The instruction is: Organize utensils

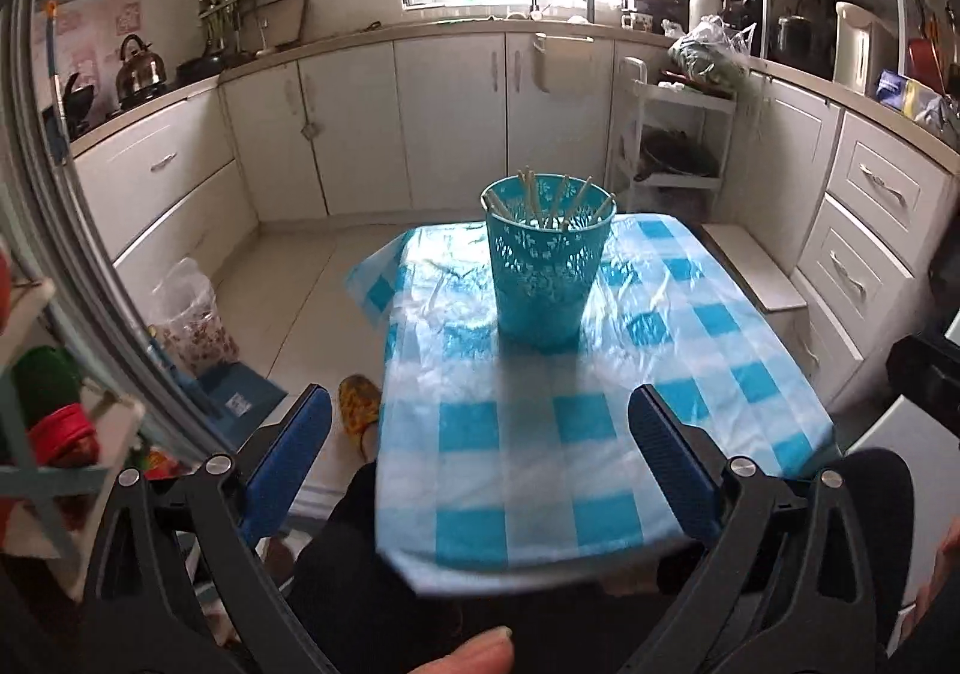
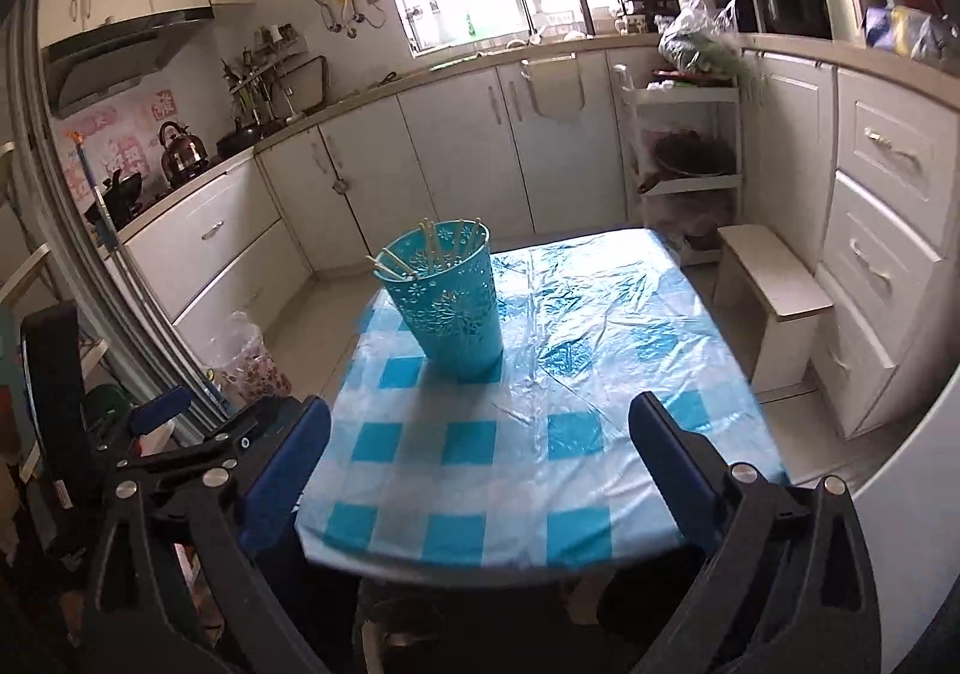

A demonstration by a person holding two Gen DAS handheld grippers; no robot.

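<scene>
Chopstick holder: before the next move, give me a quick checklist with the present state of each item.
1. Holder upright on the tablecloth: ok.
2. Chopsticks inside the holder: ok.
3. No loose utensils on the cloth: ok, none visible.
4. Left gripper open and empty: ok.
5. Right gripper open and empty: ok.
6. Both grippers apart from the holder: ok.

Chopsticks [image 2: 429, 248] stand in the teal holder [image 2: 450, 302] on the checked tablecloth [image 2: 540, 434], right gripper [image 2: 480, 422] jaws wide apart.
</scene>
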